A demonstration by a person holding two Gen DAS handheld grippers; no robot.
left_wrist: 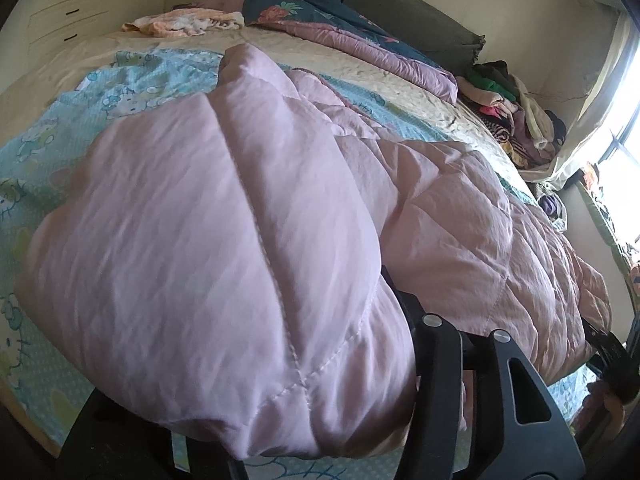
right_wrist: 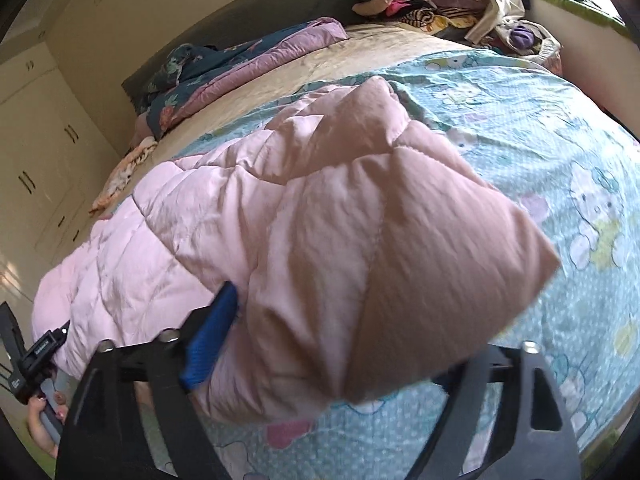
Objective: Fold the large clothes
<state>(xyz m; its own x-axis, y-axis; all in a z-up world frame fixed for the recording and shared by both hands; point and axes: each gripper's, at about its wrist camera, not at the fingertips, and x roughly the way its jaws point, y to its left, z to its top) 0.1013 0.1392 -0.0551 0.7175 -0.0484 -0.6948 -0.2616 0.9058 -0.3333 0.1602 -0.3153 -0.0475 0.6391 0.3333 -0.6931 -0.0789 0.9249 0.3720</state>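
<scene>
Gripper, right (right_wrist: 324, 312): fingers are seen spread wide. One blue pad (right_wrist: 212, 340) is shown alongside the cloth and the other finger is partly covered. A corner of the pink quilt (right_wrist: 320, 208) lies loose between the fingers and is not pinched.

Gripper, left (left_wrist: 320, 280): one finger is buried under a bulging fold of the quilt and only the other black finger (left_wrist: 436, 360) is shown. Whether the cloth is pinched or merely draped over it cannot be told.

Item, quilt: a padded cover stitched in large diamonds. It is laid across the near part of the bed, on a turquoise sheet (right_wrist: 540, 140) printed with cartoon cats. It is doubled over itself in a long, thick roll along the near edge, with both ends bunched up at the grippers.

Handling, as judged: the quilt is soft and limp, puffy rather than stiff, bulky but probably light for its size. The smooth cloth is likely to slip from a shallow pinch, and the filling can be expected to spring a fold open. Hold is best taken at the corners or on the stitched edge, deep enough that every layer is caught. Both ends are best lifted together so the middle is not left to sag.

Nearby, not part of the task: a flowered blanket (left_wrist: 320, 12) is bundled at the head of the bed. A heap of clothes (left_wrist: 508, 104) is piled by the window.
</scene>
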